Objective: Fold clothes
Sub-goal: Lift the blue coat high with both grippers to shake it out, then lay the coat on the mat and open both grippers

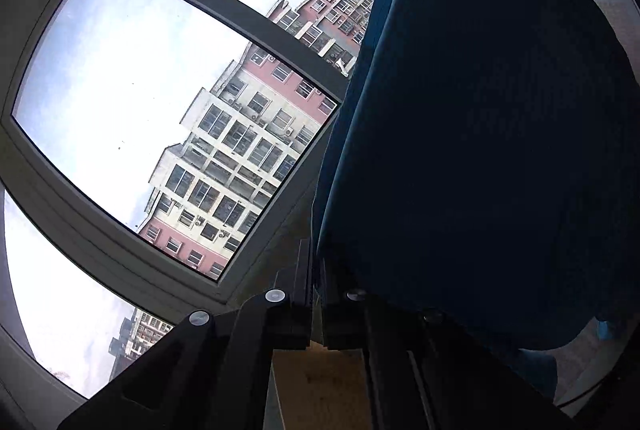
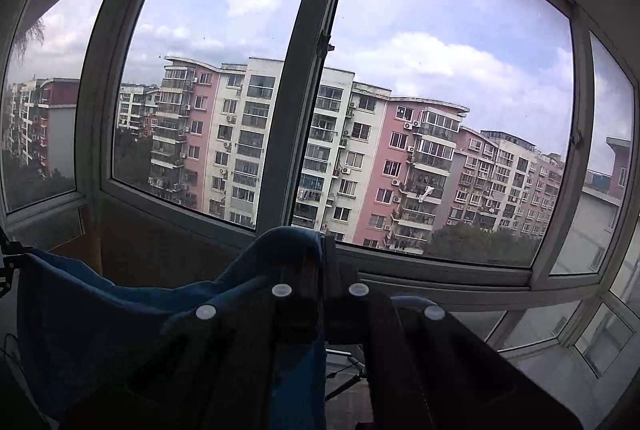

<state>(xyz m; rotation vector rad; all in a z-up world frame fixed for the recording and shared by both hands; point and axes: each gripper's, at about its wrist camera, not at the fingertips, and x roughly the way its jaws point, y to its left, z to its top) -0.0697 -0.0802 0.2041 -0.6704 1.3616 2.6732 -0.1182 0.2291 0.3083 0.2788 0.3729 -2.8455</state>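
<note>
In the left wrist view, the left gripper [image 1: 316, 270] had its jaws pressed together at the lower middle of the frame, clenched on an edge of the dark blue garment [image 1: 480, 150]. From there the cloth spread up and rightward, filling nearly the whole right half of the picture and hiding whatever lay behind it. The view was tilted, so the window [image 1: 160, 110] and the apartment block [image 1: 240, 150] beyond it ran slantwise across the left half. A strip of tan surface [image 1: 320, 382] showed under the jaws, too cropped to identify.

In the right wrist view, the right gripper [image 2: 324, 270] sat at the bottom centre, its jaws likewise closed tight, pinching a fold of the same blue garment [image 2: 100, 310]. The cloth humped over the jaw tips and draped away to the lower left, where a small piece of dark hardware [image 2: 8, 262] met its far corner at the frame edge, too cut off to make out. The garment's lower part ran out of the frame. Behind stood the wide window [image 2: 320, 70] and pink-and-white apartment blocks [image 2: 360, 158].
</note>
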